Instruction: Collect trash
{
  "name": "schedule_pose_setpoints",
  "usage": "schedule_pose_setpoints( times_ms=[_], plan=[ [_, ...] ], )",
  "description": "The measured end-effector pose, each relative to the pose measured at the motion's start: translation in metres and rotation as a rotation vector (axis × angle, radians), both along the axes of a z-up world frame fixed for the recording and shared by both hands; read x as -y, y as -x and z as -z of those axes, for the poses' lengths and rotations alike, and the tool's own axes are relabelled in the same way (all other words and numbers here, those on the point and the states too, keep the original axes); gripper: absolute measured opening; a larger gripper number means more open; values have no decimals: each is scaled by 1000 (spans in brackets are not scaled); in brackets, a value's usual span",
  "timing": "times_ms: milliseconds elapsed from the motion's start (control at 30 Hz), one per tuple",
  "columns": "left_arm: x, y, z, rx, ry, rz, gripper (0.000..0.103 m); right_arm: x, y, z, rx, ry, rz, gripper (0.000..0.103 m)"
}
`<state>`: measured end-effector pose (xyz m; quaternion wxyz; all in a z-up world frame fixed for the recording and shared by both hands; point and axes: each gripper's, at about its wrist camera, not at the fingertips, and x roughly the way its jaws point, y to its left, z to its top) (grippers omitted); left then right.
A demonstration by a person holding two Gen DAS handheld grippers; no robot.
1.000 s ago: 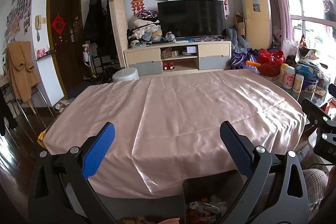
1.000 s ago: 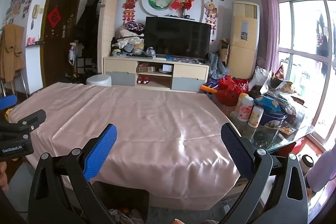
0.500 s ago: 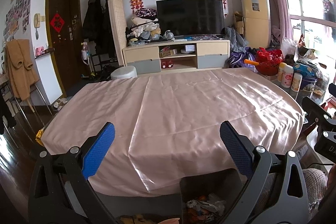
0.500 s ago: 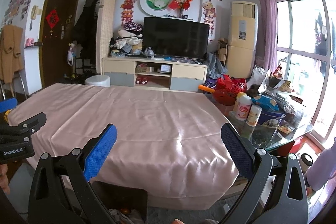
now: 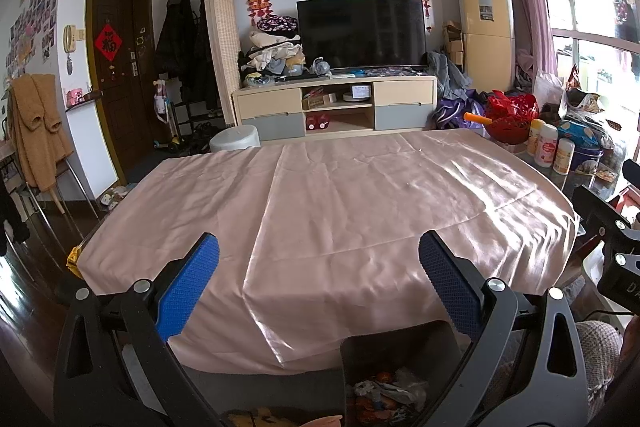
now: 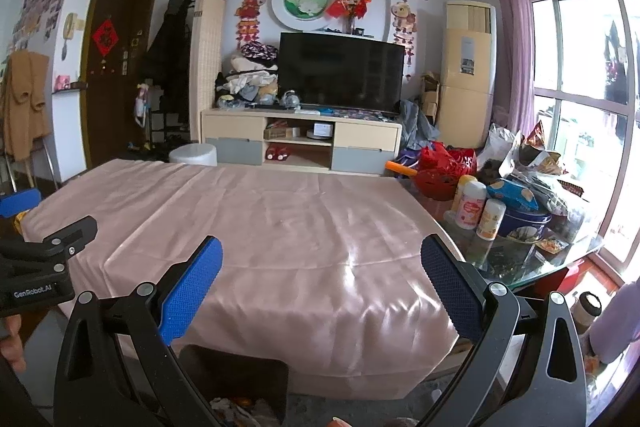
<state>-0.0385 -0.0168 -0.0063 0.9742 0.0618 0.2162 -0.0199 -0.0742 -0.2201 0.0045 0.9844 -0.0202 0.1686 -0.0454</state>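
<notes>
A dark bin (image 5: 400,359) stands on the floor against the near edge of the table, with crumpled wrappers and trash (image 5: 384,393) inside it. The same bin (image 6: 240,379) shows at the bottom of the right wrist view. My left gripper (image 5: 318,259) is open above the bin, nothing between its blue pads. My right gripper (image 6: 320,263) is open too and holds nothing. The pink tablecloth (image 5: 320,203) in front of both grippers carries no loose trash that I can see.
Bottles (image 6: 472,207), a blue tin (image 6: 520,223) and snack bags (image 6: 532,155) crowd the glass end of the table at the right. A red basket (image 5: 510,115) sits behind them. A TV cabinet (image 5: 336,107) and a white stool (image 5: 234,145) stand beyond the table.
Both grippers have drawn back and up a little from the table, so more of the bin shows below. Both stay open.
</notes>
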Motion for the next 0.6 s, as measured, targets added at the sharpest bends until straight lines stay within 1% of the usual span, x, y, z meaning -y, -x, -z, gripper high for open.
schedule_pose_setpoints(
  times_ms=[600],
  plan=[
    [2,0,1,1,2,0,95,-2,-1,1,1,-4,-6,100]
  ],
)
